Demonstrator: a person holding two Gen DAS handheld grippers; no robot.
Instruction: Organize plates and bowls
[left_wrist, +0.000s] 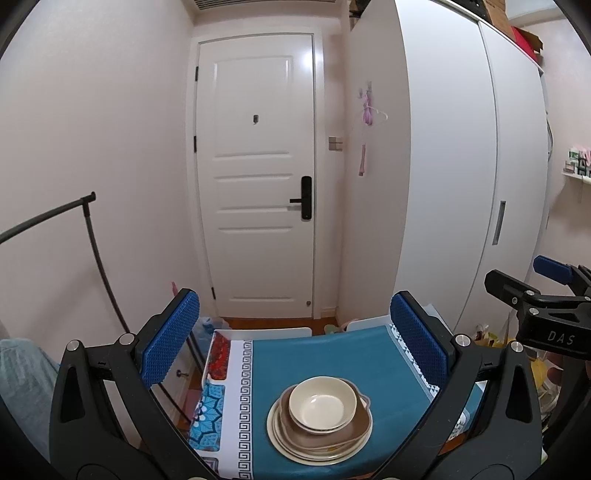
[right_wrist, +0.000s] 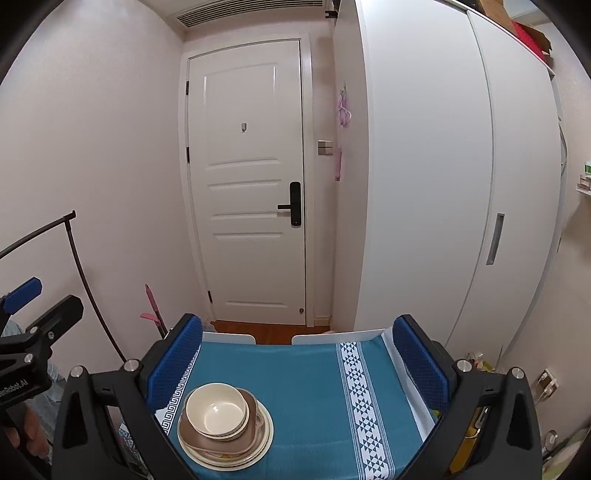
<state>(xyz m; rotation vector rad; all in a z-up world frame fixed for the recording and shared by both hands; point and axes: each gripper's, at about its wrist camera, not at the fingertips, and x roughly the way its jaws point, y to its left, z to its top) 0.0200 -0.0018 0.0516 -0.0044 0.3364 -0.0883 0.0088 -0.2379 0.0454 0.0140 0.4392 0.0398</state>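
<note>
Left wrist view: left gripper (left_wrist: 295, 345) and right gripper (right_wrist: 297, 363) both gape empty above a stack (left_wrist: 319, 421) of bowls on plates, mid-table (right_wrist: 314, 369). Likely rigid, smooth, slippery ware; pinch the top bowl (left_wrist: 322, 403) by its rim.

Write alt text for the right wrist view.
A stack of dishes, a cream bowl on top of a brown dish and cream plates, sits on a blue tablecloth. The right tool hovers open above it, facing a white door; the left tool shows at the left edge.
</note>
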